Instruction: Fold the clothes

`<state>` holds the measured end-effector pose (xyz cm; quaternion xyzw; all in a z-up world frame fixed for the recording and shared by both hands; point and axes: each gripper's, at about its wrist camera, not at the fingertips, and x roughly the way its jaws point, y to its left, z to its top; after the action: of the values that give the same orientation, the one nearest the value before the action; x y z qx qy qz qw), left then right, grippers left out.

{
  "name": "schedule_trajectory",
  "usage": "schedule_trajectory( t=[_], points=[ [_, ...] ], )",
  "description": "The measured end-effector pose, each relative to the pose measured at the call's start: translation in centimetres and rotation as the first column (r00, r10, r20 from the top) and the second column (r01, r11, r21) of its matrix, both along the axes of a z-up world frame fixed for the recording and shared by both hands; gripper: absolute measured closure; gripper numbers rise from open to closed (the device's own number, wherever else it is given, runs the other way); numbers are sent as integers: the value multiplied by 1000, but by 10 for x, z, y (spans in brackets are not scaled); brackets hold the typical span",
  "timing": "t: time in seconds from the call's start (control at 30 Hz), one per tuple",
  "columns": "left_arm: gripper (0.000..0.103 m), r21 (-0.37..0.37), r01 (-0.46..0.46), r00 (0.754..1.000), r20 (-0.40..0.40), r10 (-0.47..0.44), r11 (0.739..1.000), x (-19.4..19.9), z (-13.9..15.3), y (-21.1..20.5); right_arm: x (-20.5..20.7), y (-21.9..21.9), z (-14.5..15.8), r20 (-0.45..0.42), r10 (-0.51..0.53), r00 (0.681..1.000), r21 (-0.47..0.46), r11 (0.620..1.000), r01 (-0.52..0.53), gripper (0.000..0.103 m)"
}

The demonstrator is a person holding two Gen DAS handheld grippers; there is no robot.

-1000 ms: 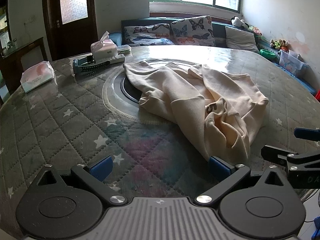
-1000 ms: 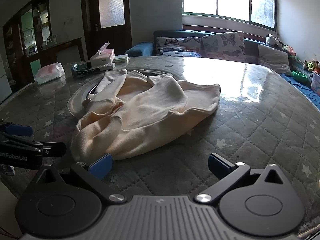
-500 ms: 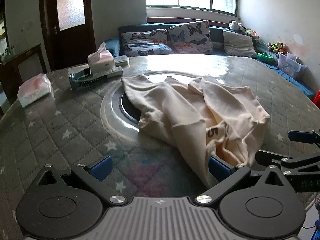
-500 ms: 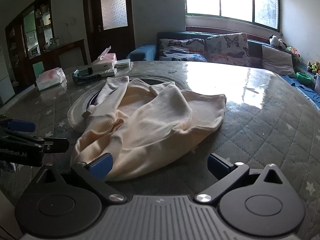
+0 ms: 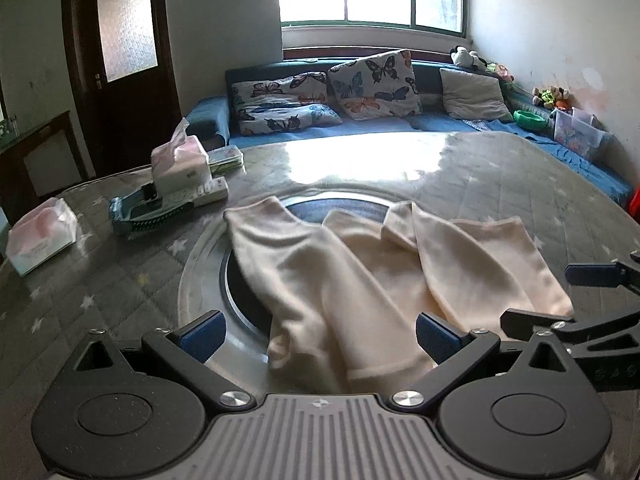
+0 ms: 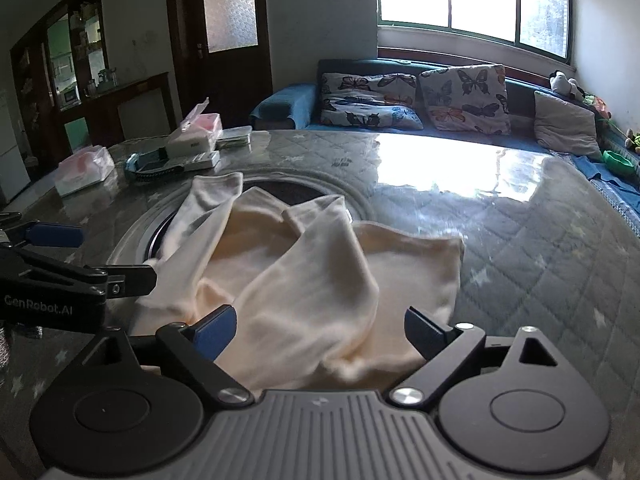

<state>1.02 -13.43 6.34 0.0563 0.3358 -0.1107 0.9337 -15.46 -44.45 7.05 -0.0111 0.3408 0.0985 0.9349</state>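
Now both grippers close in on the crumpled cream knit garment (image 5: 360, 276): left gripper (image 5: 318, 334) gapes wide, right gripper (image 6: 320, 330) narrowing around cloth, apparently not yet pinching; next, grasp the near hem.

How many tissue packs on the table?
2. One tissue box stands at the far left behind the teal tray; one soft pack lies at the left edge. Others may be out of frame.

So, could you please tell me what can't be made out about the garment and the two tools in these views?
- Cream garment: its near edge is hidden behind the left tool body in the left wrist view, and behind the right tool, whose jaws are closing, in the right wrist view.
- Garment type: crumpled, so sleeves and front cannot be told apart.
- Tissue pack print: too small to read.
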Motion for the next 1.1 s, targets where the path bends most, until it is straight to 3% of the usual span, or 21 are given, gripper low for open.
schedule_trajectory(
  t=[0.27, 0.5, 0.63, 0.73, 0.8, 0.83, 0.87, 0.97, 1.1],
  points=[
    [20, 1, 9, 1000, -27, -9, 1000, 46, -7, -11, 59, -7, -3, -43, -22, 999, 26, 999, 23, 27],
    [21, 29, 15, 997, -82, -13, 999, 74, -22, -22, 108, -3, -15, -80, -8, 997, 33, 999, 10, 40],
    [23, 39, 19, 994, -107, -15, 999, 78, -29, -23, 126, -1, -27, -103, -12, 995, 29, 999, 15, 42],
    [38, 44, 20, 992, -128, -14, 999, 80, -34, -22, 136, -1, -34, -118, -13, 993, 20, 1000, 15, 46],
    [57, 40, 22, 990, -138, -16, 999, 81, -37, -20, 136, 0, -35, -114, -1, 993, 11, 1000, 2, 50],
    [61, 39, 19, 990, -138, -14, 999, 80, -37, -19, 136, 1, -35, -110, 6, 994, 5, 1000, -5, 54],
    [72, 39, 16, 991, -137, -11, 999, 80, -38, -18, 136, 0, -34, -112, 11, 994, 14, 1000, -10, 61],
    [89, 29, 10, 992, -128, -6, 1000, 77, -37, -14, 133, -1, -32, -115, 19, 993, 37, 999, -15, 81],
    [96, -4, -11, 994, -108, 10, 1000, 70, -32, -2, 126, -6, -27, -99, 1, 995, 57, 998, 5, 96]
  ],
)
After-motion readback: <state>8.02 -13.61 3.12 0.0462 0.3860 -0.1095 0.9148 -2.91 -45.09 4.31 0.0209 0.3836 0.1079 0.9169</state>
